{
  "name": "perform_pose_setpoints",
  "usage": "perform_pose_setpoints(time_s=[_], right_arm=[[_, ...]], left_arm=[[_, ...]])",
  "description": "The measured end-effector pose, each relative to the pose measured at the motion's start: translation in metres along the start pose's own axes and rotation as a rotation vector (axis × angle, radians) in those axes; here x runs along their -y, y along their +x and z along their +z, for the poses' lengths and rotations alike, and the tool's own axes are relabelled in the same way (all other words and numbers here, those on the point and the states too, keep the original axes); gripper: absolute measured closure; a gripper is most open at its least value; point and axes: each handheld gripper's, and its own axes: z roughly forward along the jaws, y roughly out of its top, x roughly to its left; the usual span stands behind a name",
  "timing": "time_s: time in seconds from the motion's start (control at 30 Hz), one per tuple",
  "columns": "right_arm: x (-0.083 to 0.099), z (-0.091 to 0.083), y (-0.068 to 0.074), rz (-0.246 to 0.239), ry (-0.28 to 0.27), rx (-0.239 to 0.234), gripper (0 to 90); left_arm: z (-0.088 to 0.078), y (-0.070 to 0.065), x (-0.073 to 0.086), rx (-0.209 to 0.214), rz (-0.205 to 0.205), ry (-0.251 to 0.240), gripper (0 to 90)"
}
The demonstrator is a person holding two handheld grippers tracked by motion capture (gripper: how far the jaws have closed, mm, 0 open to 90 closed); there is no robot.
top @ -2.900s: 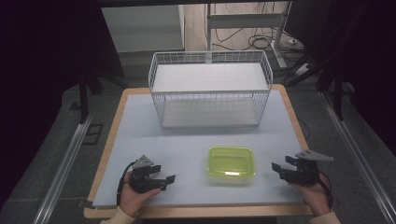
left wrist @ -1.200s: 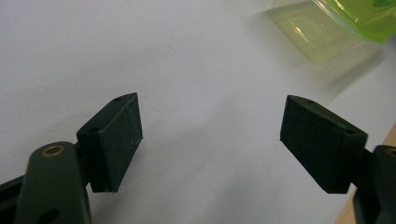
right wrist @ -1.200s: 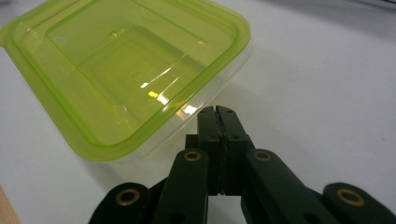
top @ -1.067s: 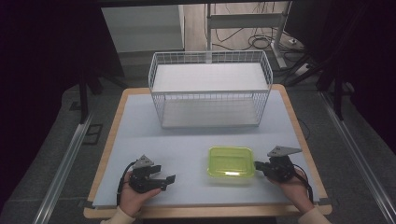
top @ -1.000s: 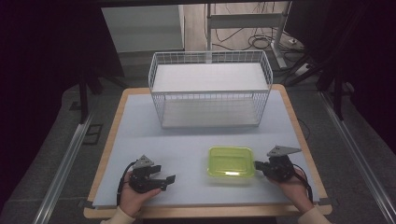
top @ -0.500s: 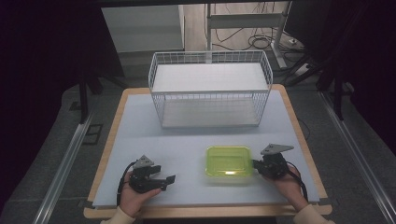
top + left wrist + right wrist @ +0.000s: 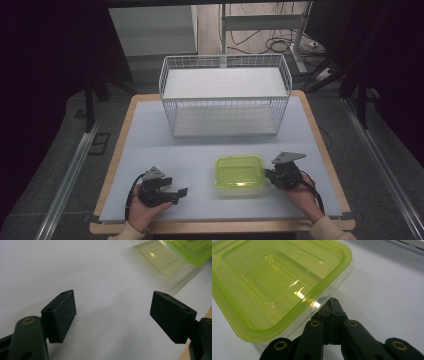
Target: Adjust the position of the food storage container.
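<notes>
So the green-lidded container [image 7: 239,171] sits in the lower middle of the high view, on the pale table [image 7: 150,145], a bit right of centre and well in front of the white wire basket [image 7: 224,95] that takes up the upper middle. The right gripper [image 7: 272,176] is pushed right up against the container's right edge. In the right gripper view its jaws are pressed together with nothing between them, tips tucked just under the overhanging lid rim near the bottom centre of the frame. My guess is that's deliberate: closed jaws make a thin wedge, handy for nudging the box sideways or getting under the lip, rather than grabbing it.

The left gripper [image 7: 176,192] rests in the lower left of the high view, near the table's front edge and well apart from the container. Its jaws stand wide apart over bare table, and in the left gripper view the container peeks in at the upper right corner. It looks parked and ready, maybe to catch or steady the box from the other side.

The basket is empty, so it's probably where this thing is headed.
</notes>
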Motion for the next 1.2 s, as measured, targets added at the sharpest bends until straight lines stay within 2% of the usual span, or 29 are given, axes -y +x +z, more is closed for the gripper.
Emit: perform_pose_setpoints(time_s=[0.3,0.5,0.8,0.93,0.97,1.2], right_arm=[[-0.012,0.014,0.013,-0.044,0.007,-0.001,90.0],[-0.014,0.019,0.021,-0.069,0.016,-0.011,90.0],[-0.018,0.022,0.024,-0.076,0.016,-0.005,90.0],[-0.016,0.020,0.021,-0.073,0.014,0.003,89.9],[-0.014,0.015,0.018,-0.050,0.002,0.005,89.9],[-0.008,-0.003,0.008,-0.019,-0.032,0.022,89.8]], left_arm=[[-0.001,0.001,0.000,0.003,-0.005,-0.004,20.3],[-0.002,0.002,0.000,0.004,-0.009,-0.008,20.3],[-0.001,0.001,0.000,0.005,-0.007,-0.004,20.3],[-0.002,0.003,0.000,0.004,-0.014,-0.008,20.3],[-0.002,0.003,0.000,0.004,-0.014,-0.009,20.3],[-0.003,0.003,0.000,0.003,-0.018,-0.011,20.3]])
